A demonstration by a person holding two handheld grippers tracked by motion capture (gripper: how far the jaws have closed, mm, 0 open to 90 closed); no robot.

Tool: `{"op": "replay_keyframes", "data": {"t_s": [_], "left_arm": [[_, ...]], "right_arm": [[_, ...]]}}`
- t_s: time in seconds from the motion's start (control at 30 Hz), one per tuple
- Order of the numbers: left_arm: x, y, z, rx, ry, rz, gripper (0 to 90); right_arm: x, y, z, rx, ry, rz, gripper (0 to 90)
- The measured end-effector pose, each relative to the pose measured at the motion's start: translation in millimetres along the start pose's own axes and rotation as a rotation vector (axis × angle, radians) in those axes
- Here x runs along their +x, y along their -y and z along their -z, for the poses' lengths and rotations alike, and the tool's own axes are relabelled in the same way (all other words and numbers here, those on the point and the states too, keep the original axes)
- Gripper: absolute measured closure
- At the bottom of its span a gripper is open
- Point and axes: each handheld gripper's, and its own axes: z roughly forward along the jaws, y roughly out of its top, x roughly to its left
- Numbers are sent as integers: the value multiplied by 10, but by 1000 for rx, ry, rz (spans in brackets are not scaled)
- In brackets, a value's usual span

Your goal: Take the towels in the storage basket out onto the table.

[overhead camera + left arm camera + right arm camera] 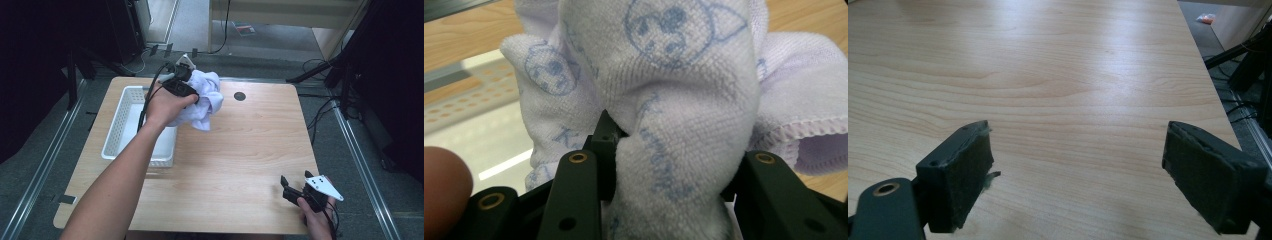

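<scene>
Left tool [186, 82] clamped on white towel [202, 97], beside white basket [116, 131].

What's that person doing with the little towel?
A person holds tongs in each hand. The left tongs are clamped on a white towel with blue cartoon faces, holding it up beside a white basket on a wooden table. The right tongs rest open near the table's front corner, holding nothing.
</scene>
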Motion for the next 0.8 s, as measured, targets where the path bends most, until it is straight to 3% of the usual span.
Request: {"op": "replay_keyframes", "data": {"t_s": [0.27, 0.5, 0.8], "left_arm": [[-292, -51, -313, 24, 30, -19, 598], [-437, -33, -540, 45, 46, -34, 597], [-573, 42, -875, 68, 121, -35, 593]], "right_arm": [[-2, -2, -1, 0, 0, -2, 130], [-5, -3, -3, -4, -4, -2, 130], [-11, -4, -7, -9, -11, -3, 130]]}}
